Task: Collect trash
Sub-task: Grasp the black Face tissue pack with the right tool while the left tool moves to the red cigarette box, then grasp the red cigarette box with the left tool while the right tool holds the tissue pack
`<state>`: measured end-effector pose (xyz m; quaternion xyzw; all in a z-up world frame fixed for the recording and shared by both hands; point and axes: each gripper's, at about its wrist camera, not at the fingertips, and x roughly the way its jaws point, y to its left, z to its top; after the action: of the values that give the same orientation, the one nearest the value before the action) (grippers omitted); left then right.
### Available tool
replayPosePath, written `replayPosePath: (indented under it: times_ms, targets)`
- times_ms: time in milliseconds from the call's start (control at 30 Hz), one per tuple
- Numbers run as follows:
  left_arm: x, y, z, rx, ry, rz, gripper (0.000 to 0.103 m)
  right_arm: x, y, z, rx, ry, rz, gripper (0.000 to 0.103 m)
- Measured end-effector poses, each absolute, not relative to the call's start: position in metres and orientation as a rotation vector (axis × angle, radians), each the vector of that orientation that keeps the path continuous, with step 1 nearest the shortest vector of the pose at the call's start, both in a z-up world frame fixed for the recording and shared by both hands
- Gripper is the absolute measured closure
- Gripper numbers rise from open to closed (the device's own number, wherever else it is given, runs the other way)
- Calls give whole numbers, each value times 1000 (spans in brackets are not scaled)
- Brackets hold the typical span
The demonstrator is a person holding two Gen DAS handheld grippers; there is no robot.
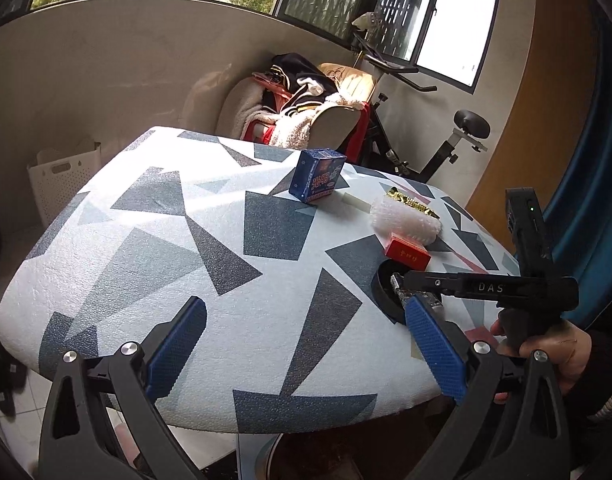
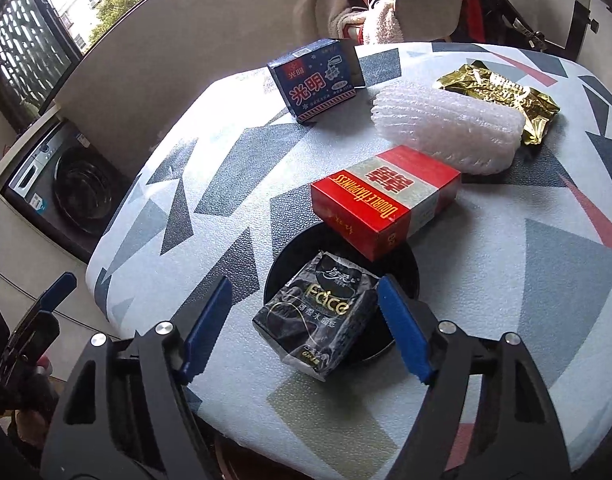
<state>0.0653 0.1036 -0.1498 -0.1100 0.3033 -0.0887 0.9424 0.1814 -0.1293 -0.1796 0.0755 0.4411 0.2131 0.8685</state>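
You are barely started: your right gripper (image 2: 301,328), jaws apart, straddles the black tissue pack (image 2: 318,316) unclamped on the near black dish (image 2: 406,276), your left gripper (image 1: 306,344) gapes empty, and the red box (image 2: 386,200), blue box (image 2: 316,80), foam sleeve (image 2: 450,128) and gold wrapper (image 2: 502,96) lie farther off.

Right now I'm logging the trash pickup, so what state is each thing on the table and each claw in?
Black tissue pack: lying partly on the black dish, between the right claw's pads, not pinched.
Red box: closed, flat, one end over the dish.
Blue box: closed, standing.
White foam sleeve: lying on its side.
Gold wrapper: crumpled.
Right claw: open.
Left claw: open, empty.
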Motion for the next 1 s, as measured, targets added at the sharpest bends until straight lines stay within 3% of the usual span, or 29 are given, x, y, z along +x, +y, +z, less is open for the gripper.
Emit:
replayPosePath:
  times_ms: [233,400,433,500,567,1000]
  targets:
    - [67,109,-155,-245,632,-165,6,188,-124,-188,90,936,396,29]
    - [67,106,-158,-253,650,-174,6,187,-120,-191,84,961,434,44]
    - [67,106,-159,-254,652,-174,6,185,-121,-190,92,956,439,52]
    - [67,106,-159,-262,657,-176,6,183,-125,-190,118,955,449,89]
    - [67,108,-159,-271,659,-173,6,179,-128,-186,133,933,461,96]
    - [68,107,-159,-277,666,-181,6,148,-183,-142,203,731,415,97]
